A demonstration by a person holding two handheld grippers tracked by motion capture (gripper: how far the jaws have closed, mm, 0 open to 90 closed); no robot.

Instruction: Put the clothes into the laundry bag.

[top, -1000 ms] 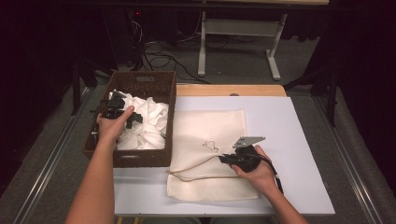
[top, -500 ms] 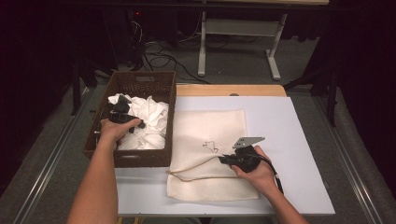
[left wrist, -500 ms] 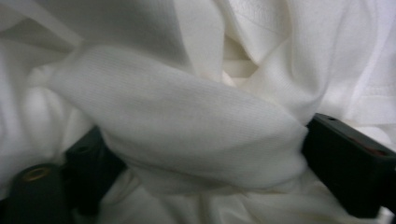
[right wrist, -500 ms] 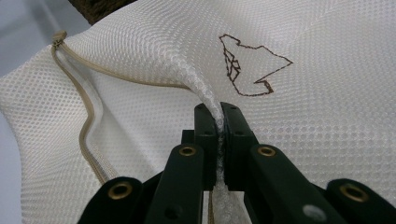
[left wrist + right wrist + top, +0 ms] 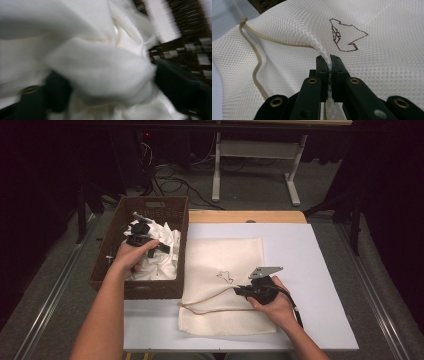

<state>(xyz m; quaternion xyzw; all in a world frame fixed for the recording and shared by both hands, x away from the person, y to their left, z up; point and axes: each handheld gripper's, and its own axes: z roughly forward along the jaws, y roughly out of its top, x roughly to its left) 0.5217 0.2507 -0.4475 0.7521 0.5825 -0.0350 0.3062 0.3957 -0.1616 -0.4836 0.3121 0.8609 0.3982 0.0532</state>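
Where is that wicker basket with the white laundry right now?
In the high view the brown wicker basket sits at the table's left edge, right beside the mesh laundry bag; the left tongs are inside it, amid white cloth.

White table top [image 5: 320, 270]; wooden board [image 5: 250, 216] behind it; metal frame [image 5: 255, 170], cables [image 5: 175, 182] on floor.

the mesh bag [image 5: 227, 285] at the frame's centre is cream with a fine honeycomb weave, a tan zipper [image 5: 254, 65] and a small brown line drawing [image 5: 344, 35]. at left, the woven basket [image 5: 107, 280] is dark brown and holds white cloth [image 5: 160, 252]. the table [image 5: 310, 270] is pale blue-grey.
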